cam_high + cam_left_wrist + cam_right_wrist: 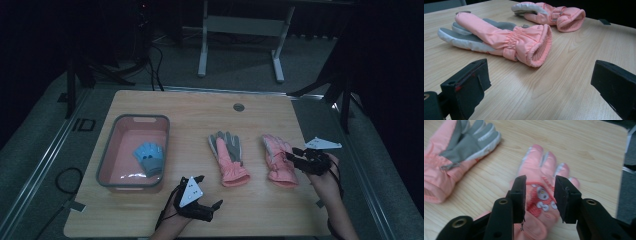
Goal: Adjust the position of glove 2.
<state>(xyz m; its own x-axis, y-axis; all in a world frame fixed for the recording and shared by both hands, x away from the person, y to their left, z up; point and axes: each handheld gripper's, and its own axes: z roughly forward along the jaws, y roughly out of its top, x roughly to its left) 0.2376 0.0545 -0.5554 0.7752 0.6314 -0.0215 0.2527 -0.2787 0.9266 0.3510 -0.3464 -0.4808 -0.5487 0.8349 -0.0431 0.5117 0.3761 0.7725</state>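
Observation:
Two pink ski gloves lie side by side on the wooden table (190, 110). The left pink glove (227, 159) (499, 37) (456, 152) lies grey palm up. The right pink glove (277, 162) (554, 12) (541, 167) lies back up and shows a small cartoon patch. My right gripper (294, 154) (540, 192) hovers over this glove's back, open, its pads apart from the fabric. My left gripper (210, 191) (539, 80) rests low near the table's front edge, wide open, with nothing between its jaws and facing the left glove's cuff.
A pink bin with a grey rim (107, 150) stands at the table's left and holds a blue glove (149, 157). A round cable hole (238, 107) sits near the far edge. A white desk frame (240, 25) stands on the floor beyond.

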